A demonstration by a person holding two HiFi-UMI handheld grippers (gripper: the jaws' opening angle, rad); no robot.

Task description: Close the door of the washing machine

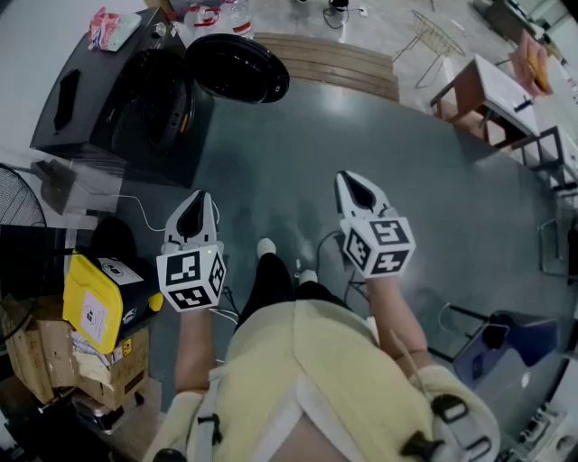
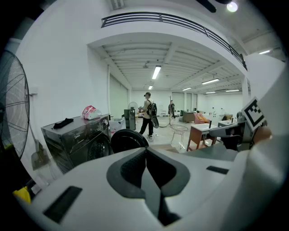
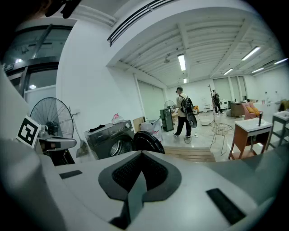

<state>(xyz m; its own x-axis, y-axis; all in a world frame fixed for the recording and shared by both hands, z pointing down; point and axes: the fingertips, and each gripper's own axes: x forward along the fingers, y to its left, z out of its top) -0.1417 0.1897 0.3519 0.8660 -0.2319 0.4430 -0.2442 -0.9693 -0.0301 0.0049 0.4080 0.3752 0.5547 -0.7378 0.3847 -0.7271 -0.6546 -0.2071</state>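
A dark grey washing machine (image 1: pixel 117 99) stands at the upper left of the head view, its round black door (image 1: pixel 237 67) swung wide open toward the room. The machine (image 2: pixel 76 142) and its door (image 2: pixel 128 140) also show in the left gripper view, and the machine (image 3: pixel 110 139) with its door (image 3: pixel 148 142) in the right gripper view. My left gripper (image 1: pixel 196 212) and right gripper (image 1: pixel 355 187) hover side by side over the floor, well short of the door. Both are shut with nothing between the jaws.
A pink bag (image 1: pixel 104 27) and a black cloth (image 1: pixel 65 99) lie on the machine's top. A standing fan (image 1: pixel 18 212) and a yellow box (image 1: pixel 95 302) sit at the left. Tables (image 1: pixel 492 95) stand at the right. Two people (image 3: pixel 184 118) are at the far end.
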